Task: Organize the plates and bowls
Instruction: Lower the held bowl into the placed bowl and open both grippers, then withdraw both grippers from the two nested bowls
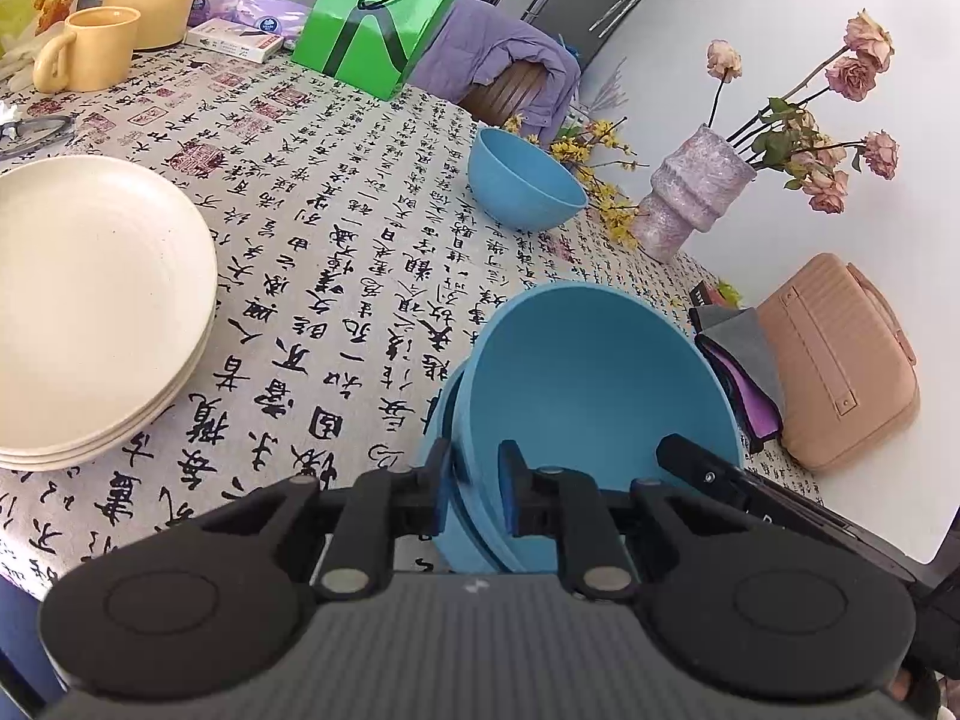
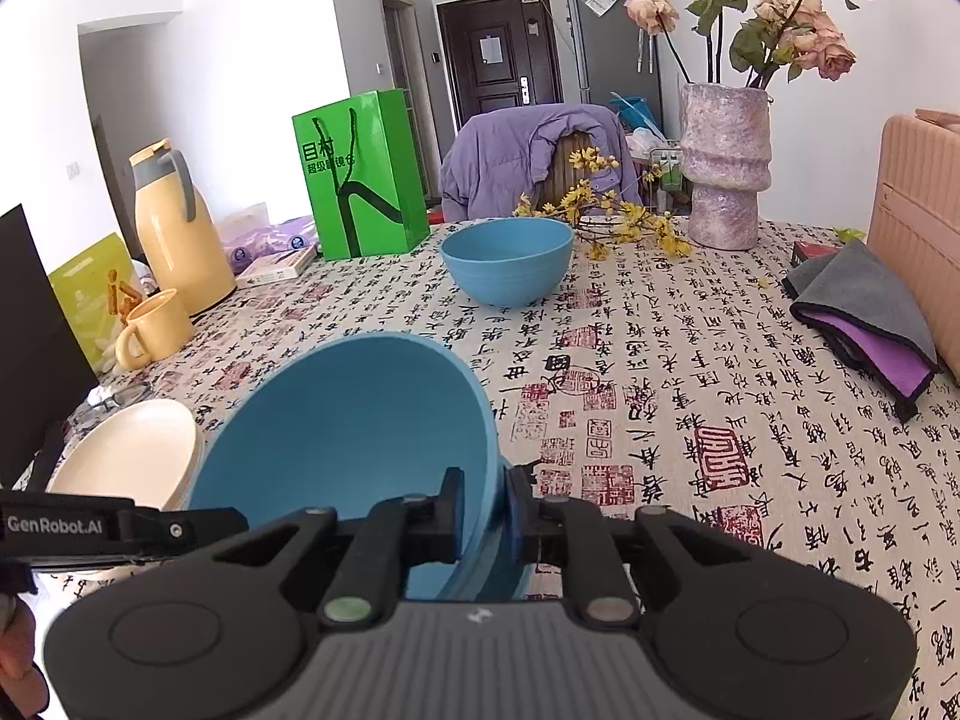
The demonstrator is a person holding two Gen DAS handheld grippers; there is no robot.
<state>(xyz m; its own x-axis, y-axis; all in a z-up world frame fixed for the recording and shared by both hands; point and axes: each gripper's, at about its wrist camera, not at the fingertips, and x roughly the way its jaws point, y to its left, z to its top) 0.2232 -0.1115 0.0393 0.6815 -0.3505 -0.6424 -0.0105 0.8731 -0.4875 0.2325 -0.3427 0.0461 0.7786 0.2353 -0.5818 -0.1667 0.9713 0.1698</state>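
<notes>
With my left tool (image 1: 475, 492) and right tool (image 2: 485, 510) each clamped on opposite rims of the nested blue bowls (image 1: 591, 387), I'd keep them level while carrying toward the lone blue bowl (image 2: 507, 261).

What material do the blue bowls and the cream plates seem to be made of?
Blue bowls: probably plastic or a fibre composite, with thin walls and a matte, even colour without glaze shine. Cream plates: likely the same kind of matte composite, or unglazed-looking ceramic; faint speckles and ring ridges show, no gloss. I cannot be certain.
</notes>
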